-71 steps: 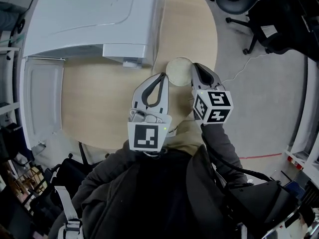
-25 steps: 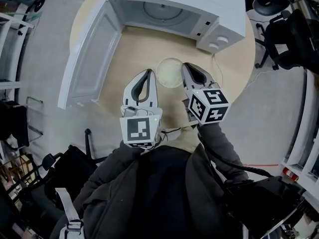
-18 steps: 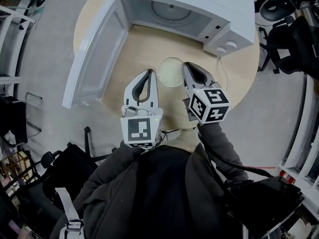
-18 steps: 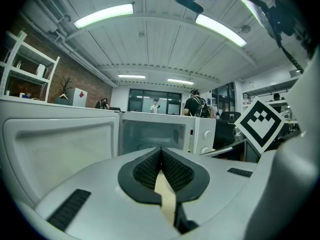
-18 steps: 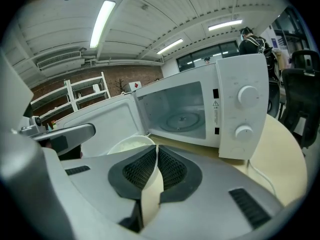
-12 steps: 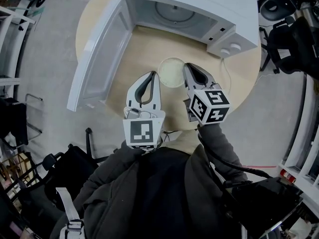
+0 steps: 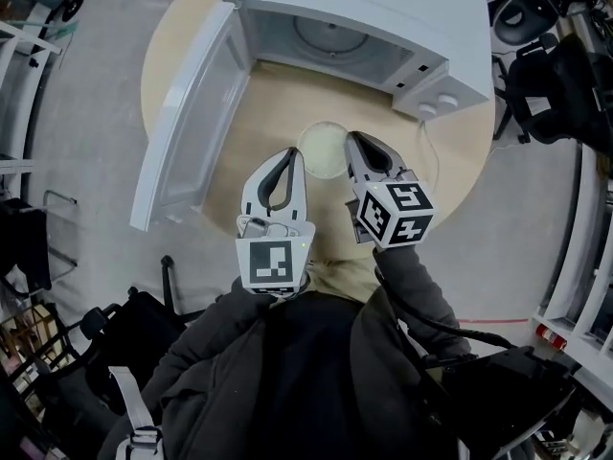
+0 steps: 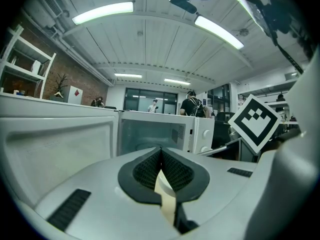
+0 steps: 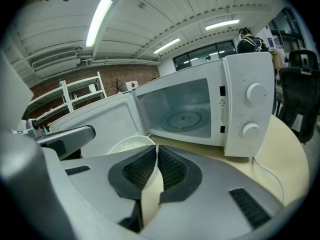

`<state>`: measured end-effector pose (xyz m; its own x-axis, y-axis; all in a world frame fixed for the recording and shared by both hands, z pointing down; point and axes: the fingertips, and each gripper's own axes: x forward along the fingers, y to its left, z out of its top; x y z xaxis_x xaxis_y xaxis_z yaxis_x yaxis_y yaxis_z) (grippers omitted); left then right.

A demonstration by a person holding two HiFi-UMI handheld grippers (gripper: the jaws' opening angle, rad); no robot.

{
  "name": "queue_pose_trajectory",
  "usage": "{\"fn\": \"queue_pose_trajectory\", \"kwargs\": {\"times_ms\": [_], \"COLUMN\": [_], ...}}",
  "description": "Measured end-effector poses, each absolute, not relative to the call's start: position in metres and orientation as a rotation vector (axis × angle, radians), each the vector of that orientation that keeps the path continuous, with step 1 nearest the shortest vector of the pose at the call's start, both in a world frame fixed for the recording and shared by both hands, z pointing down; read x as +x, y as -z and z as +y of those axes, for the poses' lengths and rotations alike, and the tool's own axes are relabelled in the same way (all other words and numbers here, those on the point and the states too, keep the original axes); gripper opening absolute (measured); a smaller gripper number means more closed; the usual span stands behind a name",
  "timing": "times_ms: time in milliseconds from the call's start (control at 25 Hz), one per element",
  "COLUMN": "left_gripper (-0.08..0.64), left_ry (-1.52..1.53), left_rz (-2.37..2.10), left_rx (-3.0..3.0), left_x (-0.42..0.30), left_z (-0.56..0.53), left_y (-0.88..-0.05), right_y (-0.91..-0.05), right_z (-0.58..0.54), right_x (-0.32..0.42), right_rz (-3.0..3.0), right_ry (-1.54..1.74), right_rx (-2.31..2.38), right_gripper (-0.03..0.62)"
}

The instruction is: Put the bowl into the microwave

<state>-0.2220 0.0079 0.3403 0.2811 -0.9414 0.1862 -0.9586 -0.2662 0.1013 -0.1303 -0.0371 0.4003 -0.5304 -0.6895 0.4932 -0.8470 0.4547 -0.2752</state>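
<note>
Head view: bowl (image 7: 321, 149) is over the table (image 7: 287, 94), in front of the open microwave (image 7: 383, 12), door (image 7: 187, 132) swung left. It sits between my left gripper (image 7: 293, 156) and right gripper (image 7: 352, 142), one at each side of its rim.
Left gripper view: jaws clamped with a cream strip between the pads. Looks like the bowl's wall, not certain.
Right gripper view: jaws clenched on the bowl's rim, bowl showing left of them, microwave cavity beyond.

Bright, even ceiling strip lights (image 8: 102, 12); soft shadows; sharp; fisheye-warped edges, dark corners.
</note>
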Motion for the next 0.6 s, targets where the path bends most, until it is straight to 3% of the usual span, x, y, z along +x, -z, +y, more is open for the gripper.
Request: {"fn": "queue_pose_trajectory", "kwargs": {"times_ms": [600], "left_gripper": [0.009], "left_ry": [-0.197], "left_rz": [-1.810], "left_rx": [2.377], "left_x": [-0.205], "left_z": [-0.047], "left_y": [-0.332], "right_y": [-0.396], "right_z": [-0.093], "right_x": [-0.122], "right_rz": [-2.447], "right_ry": [-0.712], "right_rx": [1.295], "right_gripper": [0.019]}}
